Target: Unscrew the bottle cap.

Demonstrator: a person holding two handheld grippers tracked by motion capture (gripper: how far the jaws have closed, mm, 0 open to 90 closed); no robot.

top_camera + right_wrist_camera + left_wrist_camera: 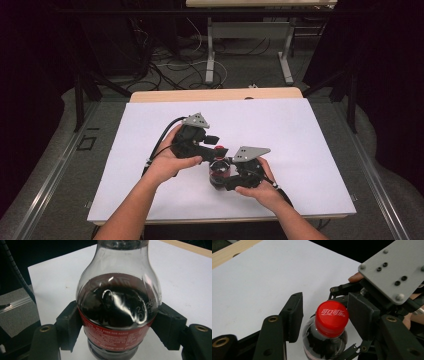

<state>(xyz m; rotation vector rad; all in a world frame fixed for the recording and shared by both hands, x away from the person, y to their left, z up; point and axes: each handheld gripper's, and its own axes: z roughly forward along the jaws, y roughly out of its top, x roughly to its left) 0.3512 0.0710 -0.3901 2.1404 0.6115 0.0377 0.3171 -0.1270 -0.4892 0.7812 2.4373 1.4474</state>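
Between the right claw (117, 332) pads, cola bottle (117, 305) clamped upright, left claw (323, 317) open, straddling its red cap (332, 318)

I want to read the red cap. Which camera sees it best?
The left gripper view: the red cap is close, its white writing facing the camera. The high view shows a tiny red spot. The right gripper view crops the bottle below the cap.
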